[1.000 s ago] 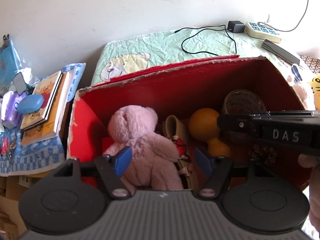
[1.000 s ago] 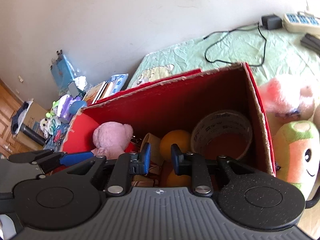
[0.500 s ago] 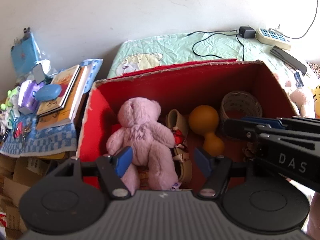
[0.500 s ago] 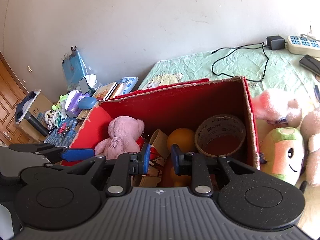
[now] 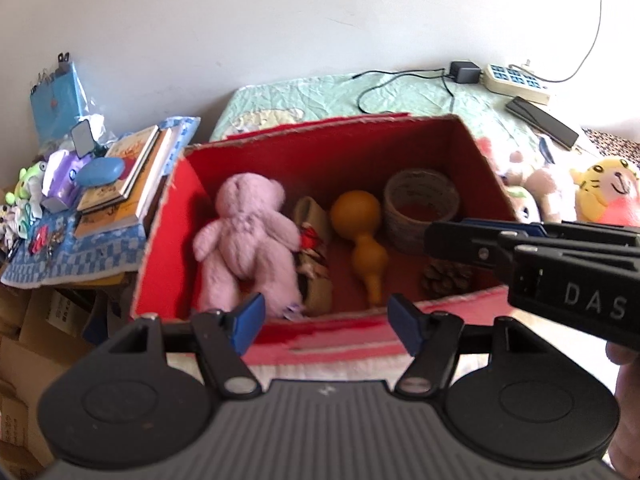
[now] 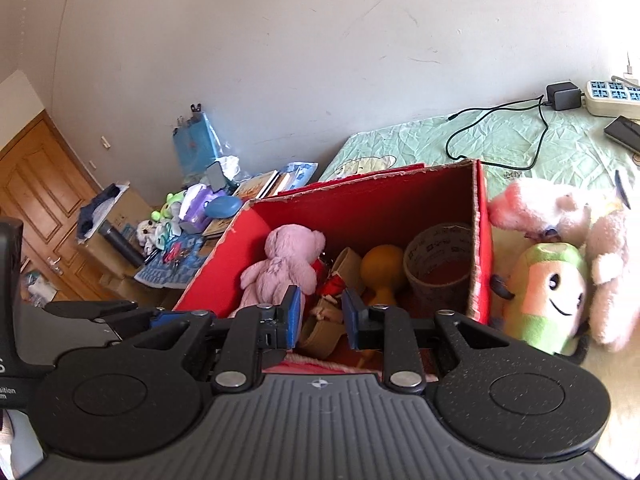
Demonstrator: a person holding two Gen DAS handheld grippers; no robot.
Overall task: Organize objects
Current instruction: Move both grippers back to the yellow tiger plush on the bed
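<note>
An open red cardboard box (image 5: 168, 240) (image 6: 360, 208) stands on the bed. In it lie a pink teddy bear (image 5: 244, 248) (image 6: 288, 268), a beige sandal (image 5: 312, 248), an orange gourd (image 5: 356, 216) (image 6: 382, 266), a tape roll (image 5: 420, 204) (image 6: 440, 260) and a pine cone (image 5: 444, 276). My left gripper (image 5: 326, 322) hovers open above the box's near wall with nothing between its pads. My right gripper (image 6: 322, 316) is over the near edge, shut to a narrow gap and holding nothing. It also shows at the right of the left wrist view (image 5: 520, 248).
Plush toys lie right of the box: a green and pink one (image 6: 548, 300), a pink one (image 6: 536, 208), a yellow tiger (image 5: 604, 188). Behind it are a power strip (image 5: 516, 84), cable and phone (image 5: 542, 122). Books and clutter (image 5: 120, 184) lie to its left.
Both grippers have drawn back and risen from the box, so its near wall and more of the room now show. The things in the box have stayed put.
</note>
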